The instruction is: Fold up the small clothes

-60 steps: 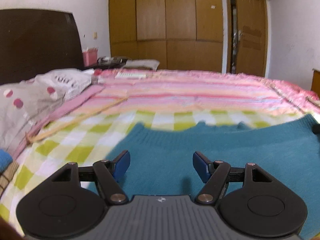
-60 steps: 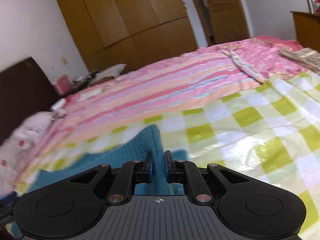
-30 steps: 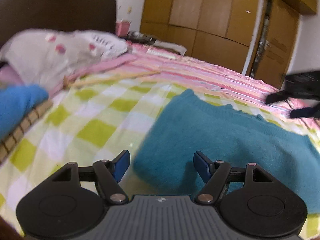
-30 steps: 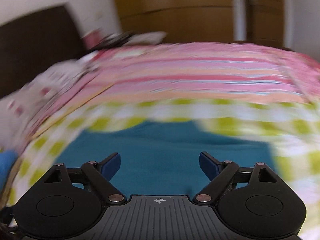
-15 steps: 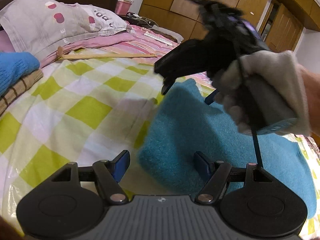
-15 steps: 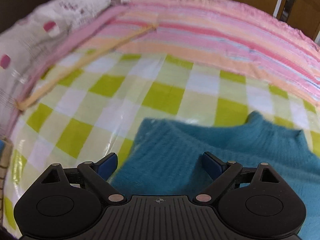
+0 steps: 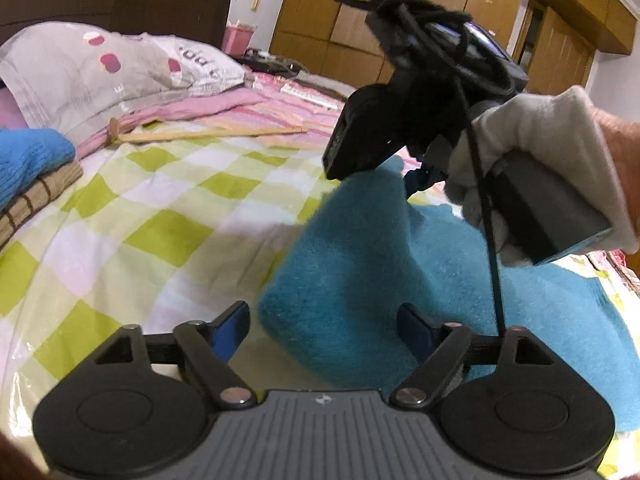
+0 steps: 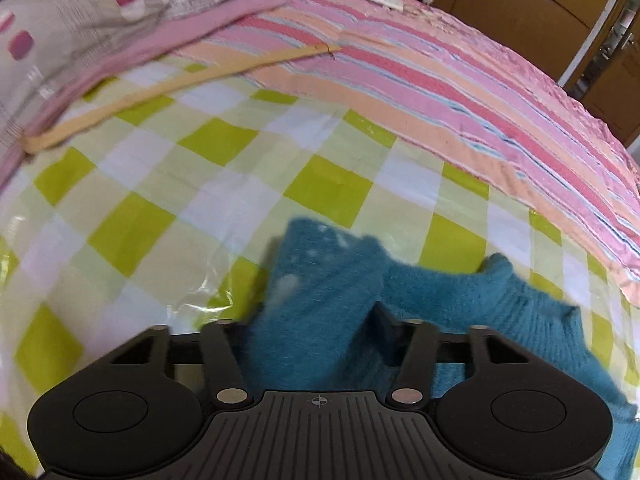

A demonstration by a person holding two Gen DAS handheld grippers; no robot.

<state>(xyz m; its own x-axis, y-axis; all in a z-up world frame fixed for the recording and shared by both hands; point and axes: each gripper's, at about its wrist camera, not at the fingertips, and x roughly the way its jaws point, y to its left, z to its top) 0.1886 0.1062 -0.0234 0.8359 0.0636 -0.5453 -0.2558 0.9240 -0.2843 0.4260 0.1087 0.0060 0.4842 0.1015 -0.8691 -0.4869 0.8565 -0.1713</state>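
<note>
The right gripper [image 8: 316,332] has just closed on the far-left corner of the sweater [image 7: 380,280], lifting it off the checked sheet [image 7: 120,216]. The thick, fuzzy teal knit could slip out, though blur hides how deep the bite is. The left gripper [image 7: 324,326] has just been opening and hangs wide and empty around the near-left corner. The sheet looks glossy and slick.

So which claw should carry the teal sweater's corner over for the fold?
The right claw: its jaws have just been closing on the teal sweater and its corner is raised. The left claw is open beside the near edge.
</note>
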